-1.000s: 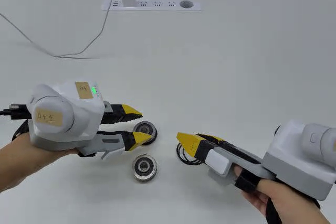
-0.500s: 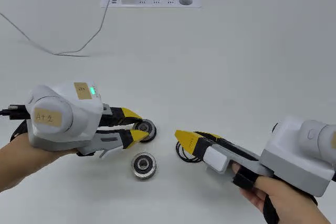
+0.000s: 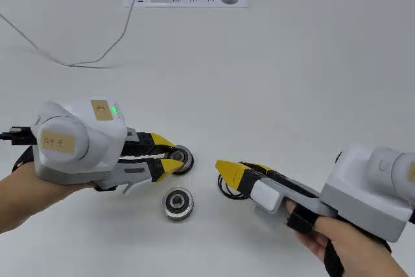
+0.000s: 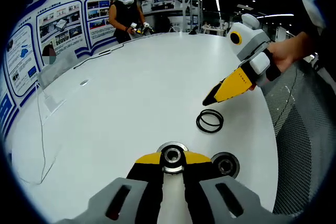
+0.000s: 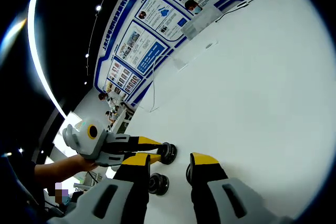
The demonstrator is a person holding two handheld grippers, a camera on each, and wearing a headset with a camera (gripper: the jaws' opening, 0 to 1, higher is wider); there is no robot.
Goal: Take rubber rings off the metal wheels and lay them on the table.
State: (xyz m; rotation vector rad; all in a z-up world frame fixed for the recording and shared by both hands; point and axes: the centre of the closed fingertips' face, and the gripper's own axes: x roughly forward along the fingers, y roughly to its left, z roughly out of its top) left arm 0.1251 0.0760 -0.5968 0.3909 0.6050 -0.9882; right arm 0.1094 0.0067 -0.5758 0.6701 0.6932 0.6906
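Note:
My left gripper (image 3: 167, 154) (image 4: 172, 159) is shut on a metal wheel (image 3: 182, 158) (image 4: 172, 155) that still wears its dark rubber ring and rests on the white table (image 3: 272, 82). A second wheel (image 3: 177, 202) (image 4: 226, 163) lies flat just in front of it. Two loose black rubber rings (image 3: 226, 190) (image 4: 210, 120) lie on the table by the tips of my right gripper (image 3: 235, 172) (image 4: 227, 88), which stands open just above the table with nothing between its fingers. In the right gripper view the left gripper (image 5: 137, 146) holds the wheel (image 5: 168, 151), with the other wheel (image 5: 158, 183) below.
A white power strip (image 3: 186, 0) with a plugged charger and a grey cable (image 3: 97, 56) lies at the far side of the table. A person (image 4: 124, 15) stands at a distant bench in the left gripper view.
The left gripper's jaws have narrowed and come shut around the wheel. The right gripper has stayed almost still beside the loose rings.

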